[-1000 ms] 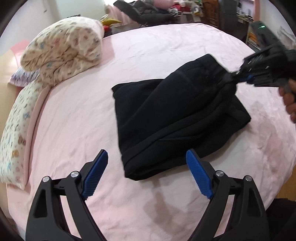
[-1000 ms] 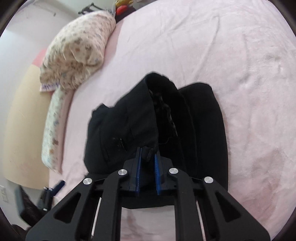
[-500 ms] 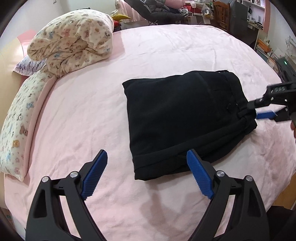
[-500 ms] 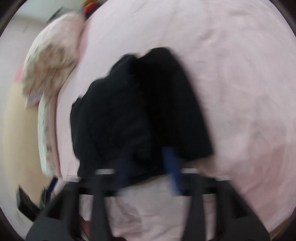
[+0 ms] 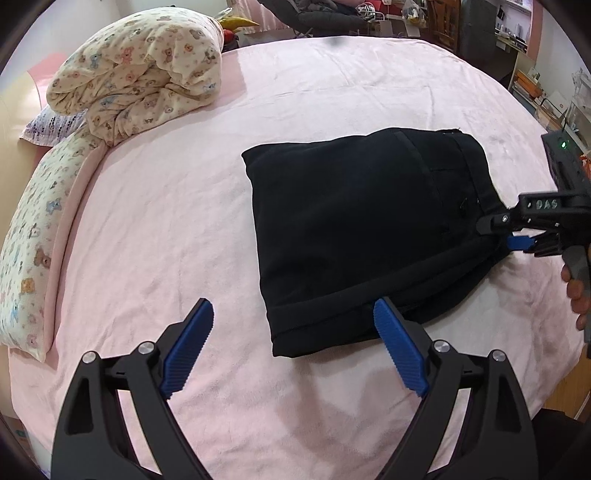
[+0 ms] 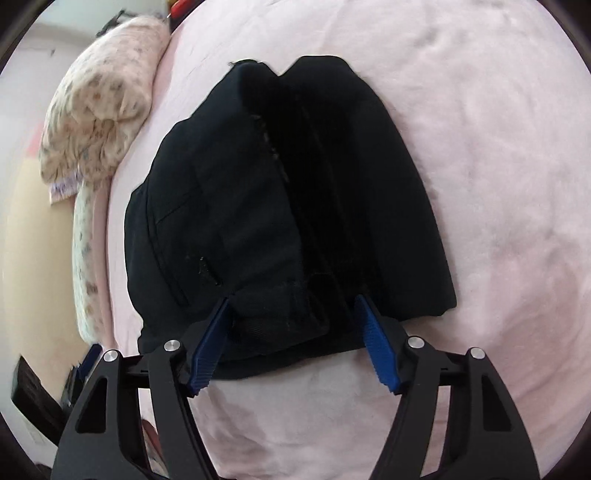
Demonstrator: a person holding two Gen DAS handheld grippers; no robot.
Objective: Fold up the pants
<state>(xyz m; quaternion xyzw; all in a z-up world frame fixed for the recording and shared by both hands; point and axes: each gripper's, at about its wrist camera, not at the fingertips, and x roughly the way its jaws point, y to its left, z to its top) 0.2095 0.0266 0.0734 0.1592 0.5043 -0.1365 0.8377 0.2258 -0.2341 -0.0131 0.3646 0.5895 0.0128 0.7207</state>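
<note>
The black pants (image 5: pixel 354 229) lie folded into a flat rectangle on the pink bed (image 5: pixel 155 236), waistband and pocket on top at the right. My left gripper (image 5: pixel 293 332) is open and empty, just short of the near folded edge. My right gripper (image 6: pixel 291 325) is open, its jaws either side of the waistband corner (image 6: pixel 280 317) of the pants (image 6: pixel 280 192) without pinching it. In the left wrist view it sits at the pants' right edge (image 5: pixel 517 236).
A rolled teddy-print duvet (image 5: pixel 140 85) and a long matching pillow (image 5: pixel 29 258) lie along the bed's left side. Furniture and clutter stand beyond the far edge (image 5: pixel 369 18). The bed's right edge drops off near a shelf (image 5: pixel 546 96).
My right gripper carried the waistband over, laid the top layer flat on the pants, then opened and let go. My left gripper stayed open and drew slightly closer.
</note>
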